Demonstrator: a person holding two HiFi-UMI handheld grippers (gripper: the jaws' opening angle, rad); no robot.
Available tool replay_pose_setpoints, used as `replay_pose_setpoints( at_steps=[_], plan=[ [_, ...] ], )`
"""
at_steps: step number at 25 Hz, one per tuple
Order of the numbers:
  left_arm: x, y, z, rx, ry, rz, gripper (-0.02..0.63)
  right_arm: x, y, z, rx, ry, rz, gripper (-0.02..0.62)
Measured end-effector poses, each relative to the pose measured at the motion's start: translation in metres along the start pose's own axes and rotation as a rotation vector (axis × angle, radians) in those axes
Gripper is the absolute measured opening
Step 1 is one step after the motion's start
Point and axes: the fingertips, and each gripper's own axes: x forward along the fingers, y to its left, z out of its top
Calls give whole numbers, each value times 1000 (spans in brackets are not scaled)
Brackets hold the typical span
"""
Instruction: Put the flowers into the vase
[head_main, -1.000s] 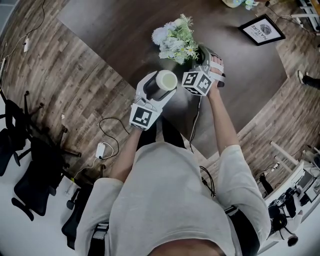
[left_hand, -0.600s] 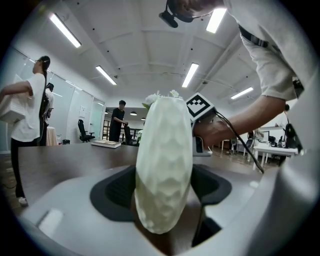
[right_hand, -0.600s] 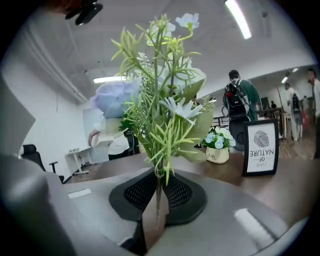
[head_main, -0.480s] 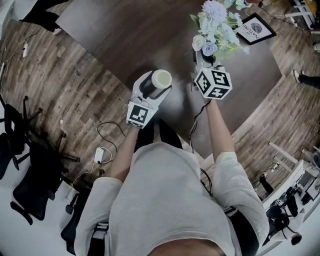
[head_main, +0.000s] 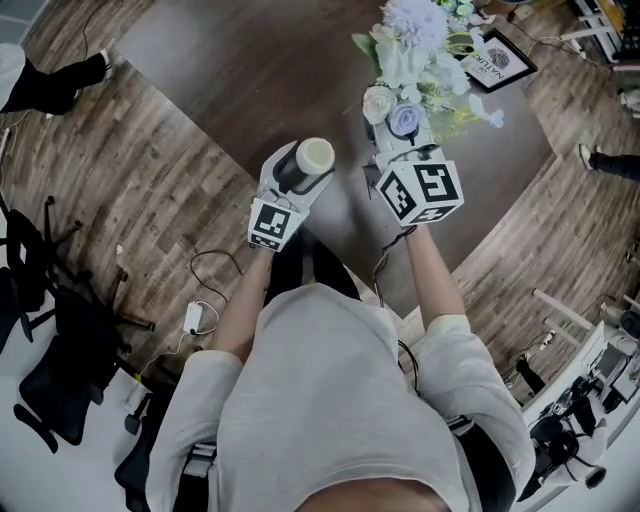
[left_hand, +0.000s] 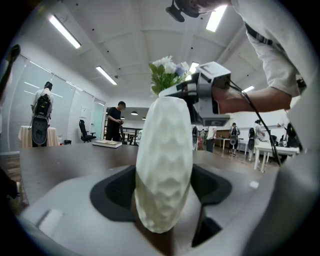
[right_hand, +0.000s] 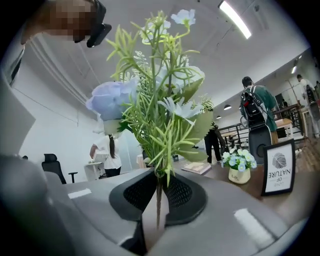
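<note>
My left gripper (head_main: 298, 170) is shut on a cream, dimpled vase (head_main: 313, 156), which stands upright between its jaws (left_hand: 164, 165). To its right, my right gripper (head_main: 400, 145) is shut on the thin stems of a bunch of pale blue and white flowers (head_main: 412, 55) with green leaves. In the right gripper view the flowers (right_hand: 160, 95) stand upright above the jaws, stems pinched between the pads. In the left gripper view the flowers (left_hand: 167, 72) and the right gripper (left_hand: 205, 95) show behind and above the vase's mouth.
Both grippers hang over a dark brown table (head_main: 250, 70). A framed sign (head_main: 497, 60) lies at its far right, with a small pot of flowers (right_hand: 239, 167) beside it. Black chairs (head_main: 50, 330) and a cable (head_main: 205, 290) are on the wooden floor at left. People stand in the background.
My right gripper has risen and rolled, carrying the flowers from beside the vase up and to the right, so they now stand upright. The left gripper and vase have stayed put.
</note>
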Motion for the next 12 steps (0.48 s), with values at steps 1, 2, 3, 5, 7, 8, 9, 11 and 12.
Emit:
replay_pose_setpoints(
  at_steps=[1,2,3,5,7,8,9,11,12],
  plan=[
    [-1,0,0,0,1,1,341,-2,9,9,-6,-15,19,41],
    [-1,0,-1,1,2,1,341,-5,17,18,-12,-28,37,41],
    [-2,0,-1,3,5,1,341,-7,24,26,-19,-39,54,41],
    [-3,1,-3,5,12,3,341,-12,38,39,-38,-48,83,41],
    [-2,2,-3,4,12,4,341,-16,47,48,-58,-53,103,42],
    [-2,1,-3,4,11,4,341,-18,49,51,-64,-55,109,43],
    [-1,1,-3,3,11,4,341,-21,51,51,-65,-55,114,43],
    [0,-1,-2,5,12,3,341,-24,52,50,-55,-51,121,41],
    [0,-2,-1,7,13,2,341,-26,53,49,-48,-49,125,41]
  ],
)
